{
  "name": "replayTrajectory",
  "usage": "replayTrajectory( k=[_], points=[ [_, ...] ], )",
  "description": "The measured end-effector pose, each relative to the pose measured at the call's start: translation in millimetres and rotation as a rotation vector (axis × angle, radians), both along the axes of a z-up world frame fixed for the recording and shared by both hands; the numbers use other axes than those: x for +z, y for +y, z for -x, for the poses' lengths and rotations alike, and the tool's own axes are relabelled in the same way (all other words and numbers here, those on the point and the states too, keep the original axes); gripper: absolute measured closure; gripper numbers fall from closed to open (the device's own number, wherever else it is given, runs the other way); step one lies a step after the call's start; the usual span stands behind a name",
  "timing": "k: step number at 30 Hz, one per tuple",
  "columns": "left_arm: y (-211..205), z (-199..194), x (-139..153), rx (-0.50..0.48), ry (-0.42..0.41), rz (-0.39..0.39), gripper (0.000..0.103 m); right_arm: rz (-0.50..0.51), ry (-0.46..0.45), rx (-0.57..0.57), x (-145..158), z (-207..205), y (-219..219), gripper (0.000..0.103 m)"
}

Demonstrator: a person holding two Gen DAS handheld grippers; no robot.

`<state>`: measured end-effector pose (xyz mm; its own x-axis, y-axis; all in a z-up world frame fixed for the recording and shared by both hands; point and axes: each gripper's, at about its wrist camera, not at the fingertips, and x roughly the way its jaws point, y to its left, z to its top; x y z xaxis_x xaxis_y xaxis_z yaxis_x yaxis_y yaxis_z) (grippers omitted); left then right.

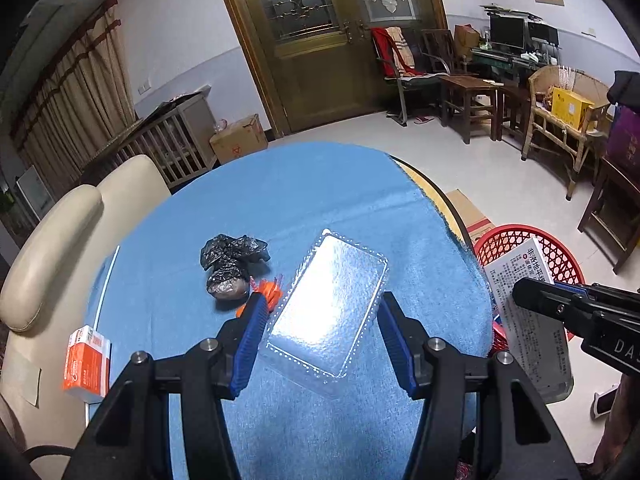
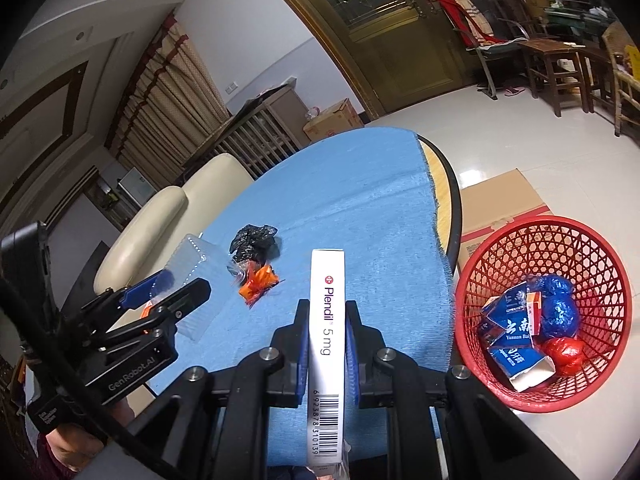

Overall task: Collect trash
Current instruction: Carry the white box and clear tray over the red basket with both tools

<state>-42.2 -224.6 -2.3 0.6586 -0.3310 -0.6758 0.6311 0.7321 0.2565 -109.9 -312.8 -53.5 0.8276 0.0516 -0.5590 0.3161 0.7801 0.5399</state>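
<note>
- Your left tongs (image 1: 320, 320) are gripping the clear plastic clamshell tray (image 1: 328, 308) by its two long sides, the blue pads (image 1: 250, 344) pressing on its edges, and you are holding it lifted over the blue cloth (image 1: 320, 200).
- Your right tongs (image 2: 327, 316) are pinching the narrow white Plendil box (image 2: 327, 344) edge-on, with the jaws closed tight on its two flat faces and the barcode end pointing back toward you.
- Past the left tongs, a crumpled black bag (image 1: 232, 264) and an orange wrapper (image 1: 268, 292) are lying on the cloth, touching or nearly touching each other.
- An orange and white carton (image 1: 86, 364) is sitting at the cloth's left edge, beside the cream chair (image 1: 60, 248).
- To the right of the table (image 2: 448, 184), the red mesh basket (image 2: 536, 252) is standing on the floor, already holding blue cartons (image 2: 516, 356), blue foil balls (image 2: 556, 312) and a red bundle (image 2: 566, 352).
- A flattened cardboard box (image 2: 500, 196) is lying on the floor just behind the basket.
</note>
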Motion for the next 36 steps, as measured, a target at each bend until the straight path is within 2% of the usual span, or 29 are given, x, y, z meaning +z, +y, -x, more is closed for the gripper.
replayTrajectory(
  k=[36],
  points=[
    [-33.6,14.0,-9.5,-0.063,-0.011,-0.056,0.044,-0.05,-0.011,-0.094,-12.8,25.0,-37.6,0.086]
  ],
)
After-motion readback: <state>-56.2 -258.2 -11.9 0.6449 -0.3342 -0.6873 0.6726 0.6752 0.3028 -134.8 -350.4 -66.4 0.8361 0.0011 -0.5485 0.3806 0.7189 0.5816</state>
